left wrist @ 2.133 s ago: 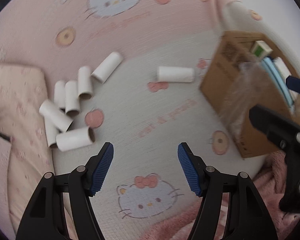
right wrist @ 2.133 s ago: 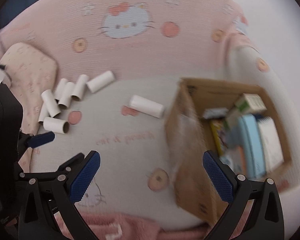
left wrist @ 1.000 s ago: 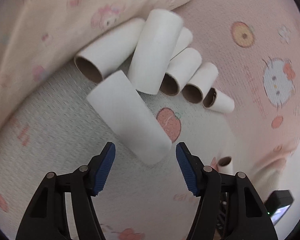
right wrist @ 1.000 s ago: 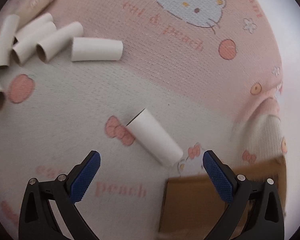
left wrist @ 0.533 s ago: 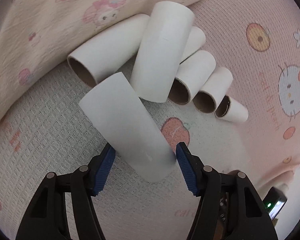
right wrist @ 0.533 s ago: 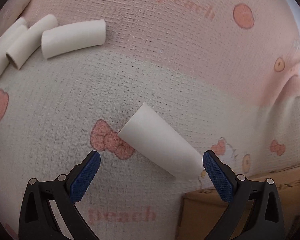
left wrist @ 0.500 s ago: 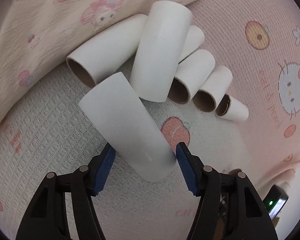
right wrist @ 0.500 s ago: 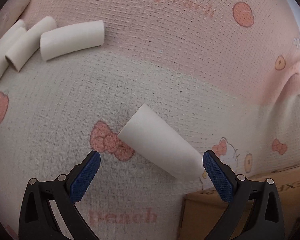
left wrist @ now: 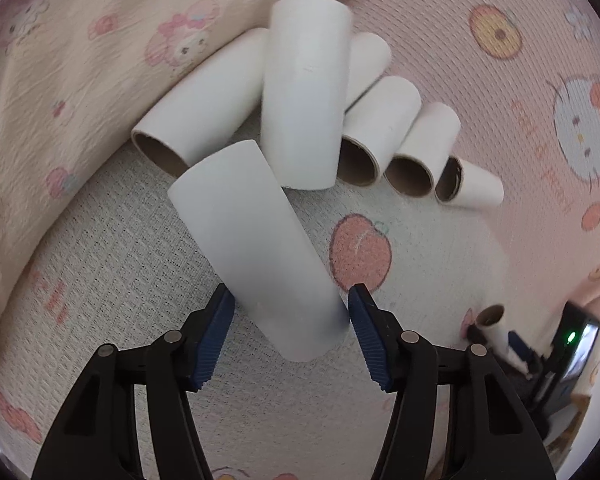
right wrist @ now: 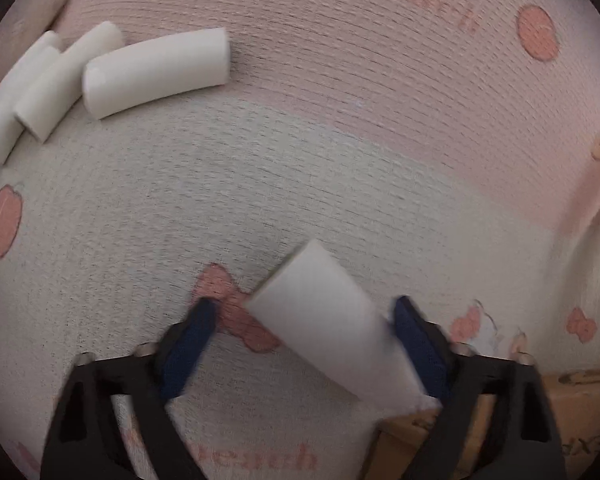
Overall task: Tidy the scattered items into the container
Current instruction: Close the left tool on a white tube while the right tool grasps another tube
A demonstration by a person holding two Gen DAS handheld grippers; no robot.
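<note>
Several white cardboard tubes lie on a Hello Kitty blanket. In the left wrist view my left gripper [left wrist: 290, 330] is open, its blue pads on either side of the near end of the closest tube [left wrist: 256, 244]. Behind it more tubes [left wrist: 304, 92] lie in a heap. In the right wrist view my right gripper [right wrist: 308, 354] is open and blurred, its pads flanking a lone tube [right wrist: 332, 328]. The cardboard box [right wrist: 572, 416] shows at the lower right corner. The right gripper's body and its tube [left wrist: 490, 320] show small in the left wrist view.
A cream patterned pillow [left wrist: 80, 60] lies against the tube heap on the left. Three more tubes [right wrist: 152, 70] lie at the upper left of the right wrist view. The blanket rises in a fold [right wrist: 596, 220] at the right.
The right gripper's jaws have narrowed around the lone tube and it has moved in closer. The left gripper has edged slightly forward over the closest tube, still open.
</note>
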